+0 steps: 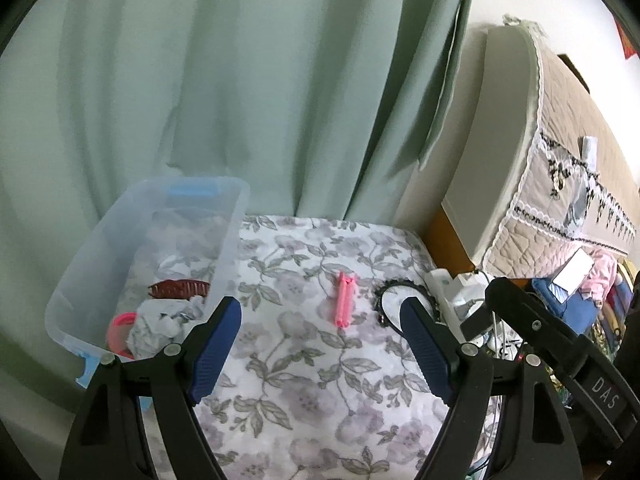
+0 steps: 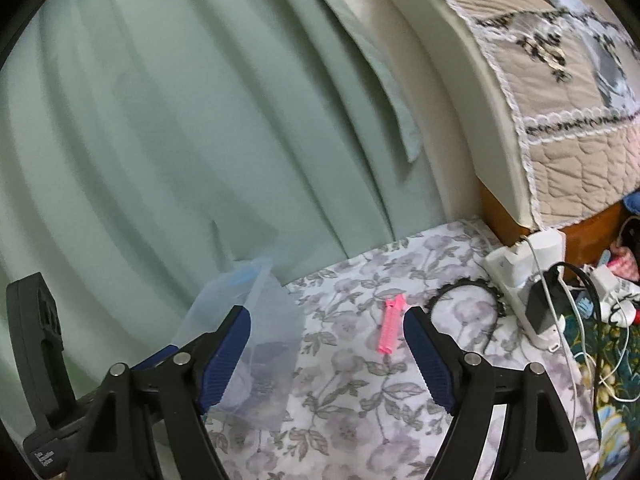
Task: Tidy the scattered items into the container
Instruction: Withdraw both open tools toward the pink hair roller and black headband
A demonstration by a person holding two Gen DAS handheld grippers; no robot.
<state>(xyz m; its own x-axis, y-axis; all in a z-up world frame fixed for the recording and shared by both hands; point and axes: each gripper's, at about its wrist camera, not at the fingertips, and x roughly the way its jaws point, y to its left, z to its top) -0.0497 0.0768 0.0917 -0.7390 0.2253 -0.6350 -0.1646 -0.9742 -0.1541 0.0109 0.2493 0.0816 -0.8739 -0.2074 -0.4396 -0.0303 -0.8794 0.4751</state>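
Both grippers sit closest to the lens, left gripper and right gripper, jaws spread wide with nothing between them, probably lined up for the next grab. Past them on the floral bed cover lies the pink hair clip, flat, its long axis running from the near edge toward the far edge. Just beside it, toward the right edge, rests the black headband. At the far-left corner stands the clear container, already holding a brown claw clip.
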